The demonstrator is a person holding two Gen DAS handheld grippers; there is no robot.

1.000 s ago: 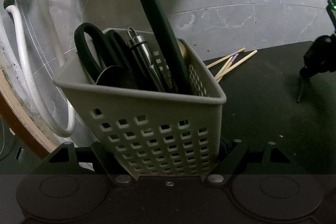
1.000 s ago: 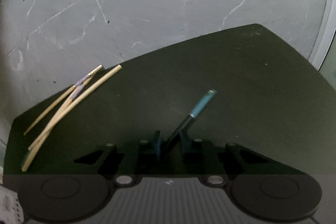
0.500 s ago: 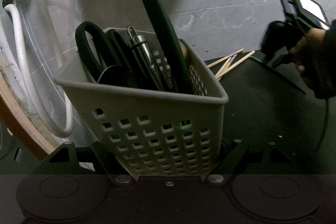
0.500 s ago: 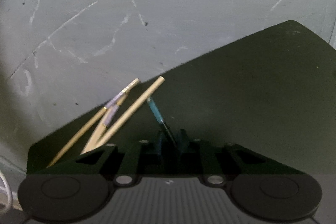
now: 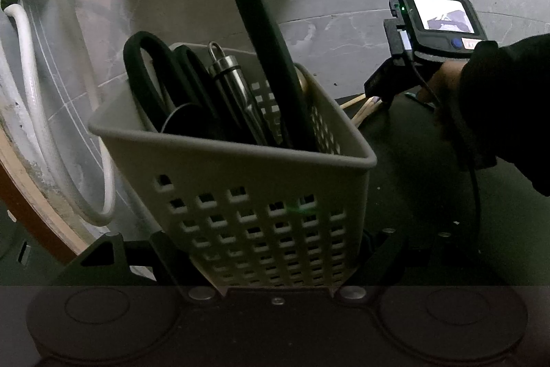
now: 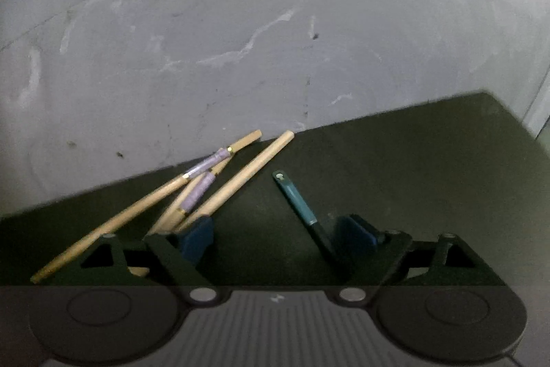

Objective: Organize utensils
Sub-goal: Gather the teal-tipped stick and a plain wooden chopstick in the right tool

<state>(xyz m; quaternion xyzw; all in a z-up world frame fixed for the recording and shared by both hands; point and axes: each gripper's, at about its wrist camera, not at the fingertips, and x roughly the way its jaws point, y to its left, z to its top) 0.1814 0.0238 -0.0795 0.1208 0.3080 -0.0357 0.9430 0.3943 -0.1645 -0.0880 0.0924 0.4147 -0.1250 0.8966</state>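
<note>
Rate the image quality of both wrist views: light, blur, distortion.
Left wrist view: dim but sharp; basket and scissors crisp; the small screen glares white; fisheye bends the floor lines; corners vignetted. Right wrist view: softer, with smear along the mat edge; chopsticks and teal utensil still readable; the floor is washed out and pale; same fisheye curve.

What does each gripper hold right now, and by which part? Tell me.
The left gripper is clamped on the lower walls of the utensil basket. The right gripper holds nothing: its jaws have just been opening, and the teal-handled utensil lies loose between them.
</note>
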